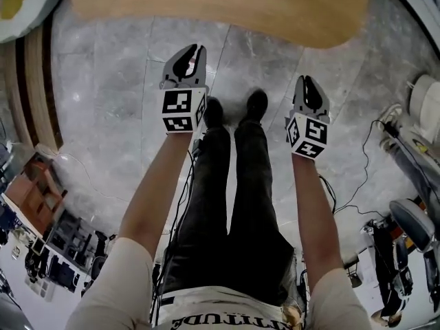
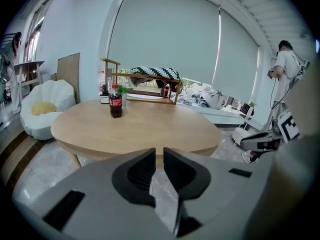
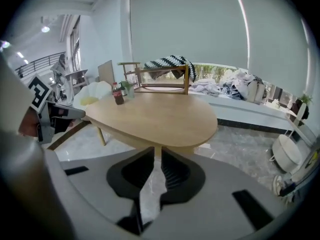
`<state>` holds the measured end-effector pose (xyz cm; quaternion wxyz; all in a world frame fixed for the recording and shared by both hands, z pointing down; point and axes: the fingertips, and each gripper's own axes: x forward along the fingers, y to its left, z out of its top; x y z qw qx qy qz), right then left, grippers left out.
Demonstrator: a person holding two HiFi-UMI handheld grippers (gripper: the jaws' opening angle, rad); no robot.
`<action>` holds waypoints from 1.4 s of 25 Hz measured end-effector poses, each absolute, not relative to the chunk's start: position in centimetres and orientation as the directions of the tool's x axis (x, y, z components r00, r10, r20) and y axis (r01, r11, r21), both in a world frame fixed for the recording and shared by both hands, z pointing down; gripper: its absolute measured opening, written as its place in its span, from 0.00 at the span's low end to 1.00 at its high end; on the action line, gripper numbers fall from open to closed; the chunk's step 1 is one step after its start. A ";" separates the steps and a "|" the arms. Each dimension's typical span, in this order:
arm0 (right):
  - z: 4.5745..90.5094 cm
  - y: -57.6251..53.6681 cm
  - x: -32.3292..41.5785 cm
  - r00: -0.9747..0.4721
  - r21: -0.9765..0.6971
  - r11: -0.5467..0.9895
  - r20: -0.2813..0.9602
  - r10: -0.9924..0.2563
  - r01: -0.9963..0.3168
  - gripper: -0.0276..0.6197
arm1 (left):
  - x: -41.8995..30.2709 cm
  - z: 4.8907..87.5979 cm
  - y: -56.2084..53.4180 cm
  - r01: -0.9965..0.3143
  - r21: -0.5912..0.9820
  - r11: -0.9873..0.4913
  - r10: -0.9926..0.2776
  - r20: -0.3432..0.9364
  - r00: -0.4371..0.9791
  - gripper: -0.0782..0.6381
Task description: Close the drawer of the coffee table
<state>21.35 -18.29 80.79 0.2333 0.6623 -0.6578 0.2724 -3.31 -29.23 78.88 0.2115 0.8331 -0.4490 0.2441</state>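
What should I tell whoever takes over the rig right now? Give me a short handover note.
Left gripper: jaws nearly together, slim gap, nothing between.
Right gripper: the same, empty.
Both hang over the floor, short of the near edge of the coffee table, touching nothing.
The drawer shows in no view.
Done: cannot confirm it is closed.
Left: find the drawer front; push it in if it sticks out.

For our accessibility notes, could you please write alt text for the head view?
A person's forearms hold the left gripper and right gripper, jaws nearly together and empty, over a grey marble floor, short of the wooden coffee table. Dark trousers and black shoes show between them.
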 end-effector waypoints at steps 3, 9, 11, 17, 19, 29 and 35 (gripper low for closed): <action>76.3 -18.3 21.3 0.007 -0.040 -0.045 0.655 -0.756 -0.998 0.12 | -3.8 74.7 -29.0 -0.846 0.143 -0.514 -0.644 0.587 0.490 0.19; 68.2 -18.5 19.3 0.034 -0.033 -0.070 0.625 -0.779 -0.997 0.09 | -6.1 67.1 -28.8 -0.836 0.136 -0.532 -0.645 0.575 0.504 0.17; 65.8 -18.5 18.7 0.031 -0.035 -0.066 0.617 -0.786 -0.997 0.08 | -6.8 64.8 -28.8 -0.835 0.137 -0.533 -0.649 0.567 0.507 0.16; 58.0 -17.1 18.7 0.037 -0.034 -0.071 0.598 -0.801 -0.997 0.08 | -7.5 57.3 -26.8 -0.817 0.139 -0.560 -0.644 0.548 0.534 0.16; 55.5 -16.6 18.9 0.041 -0.038 -0.078 0.588 -0.808 -0.996 0.07 | -7.6 55.0 -26.1 -0.808 0.130 -0.574 -0.640 0.545 0.542 0.15; 46.1 -12.4 14.3 -0.056 -0.105 0.000 0.530 -0.846 -0.994 0.07 | -9.7 45.3 -21.5 -0.756 0.088 -0.648 -0.629 0.499 0.596 0.14; 41.0 -9.9 10.7 -0.073 -0.100 0.027 0.492 -0.868 -0.995 0.08 | -11.1 41.1 -18.5 -0.695 0.023 -0.718 -0.597 0.493 0.633 0.14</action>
